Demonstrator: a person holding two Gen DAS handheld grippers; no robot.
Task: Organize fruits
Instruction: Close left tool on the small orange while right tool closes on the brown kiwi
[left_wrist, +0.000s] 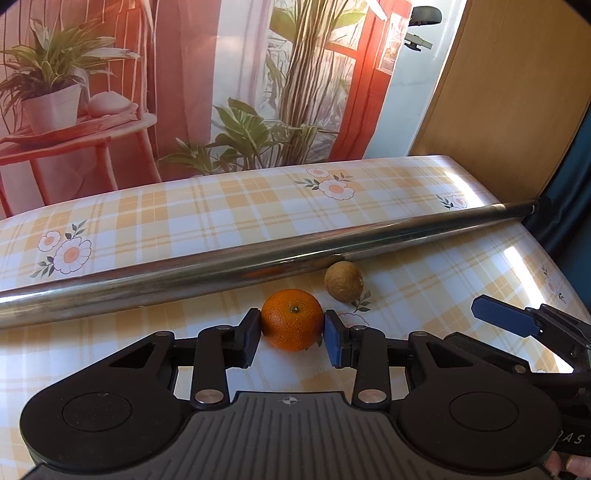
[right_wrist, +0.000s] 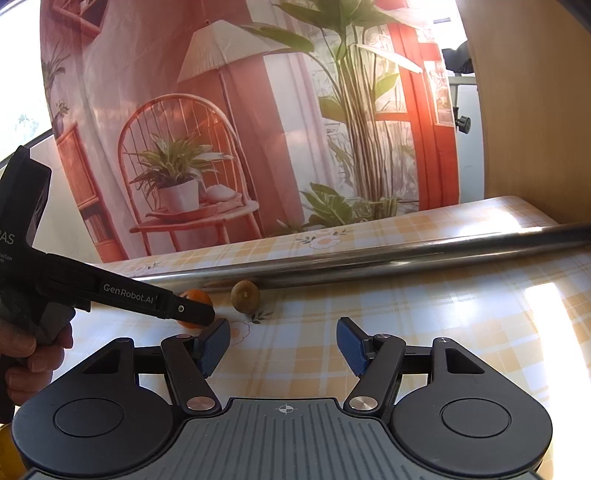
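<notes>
Left wrist view: left gripper (left_wrist: 291, 334) has its jaws clamped on the orange (left_wrist: 291, 319) on the table (left_wrist: 184, 214), a brown fruit (left_wrist: 343, 281) just behind. Right gripper (right_wrist: 283, 345) hangs nearby, jaws wide apart, holding nothing.

In the right wrist view we read "GenRobot.AI" in pale letters along the black arm of the left gripper (right_wrist: 212, 317). On its handle we made out only the cut-off letters "AS", with smaller print beneath too clipped to read. In the left wrist view, the right gripper (left_wrist: 502, 317) showed the letters "AS" on its body at the frame's edge.
</notes>
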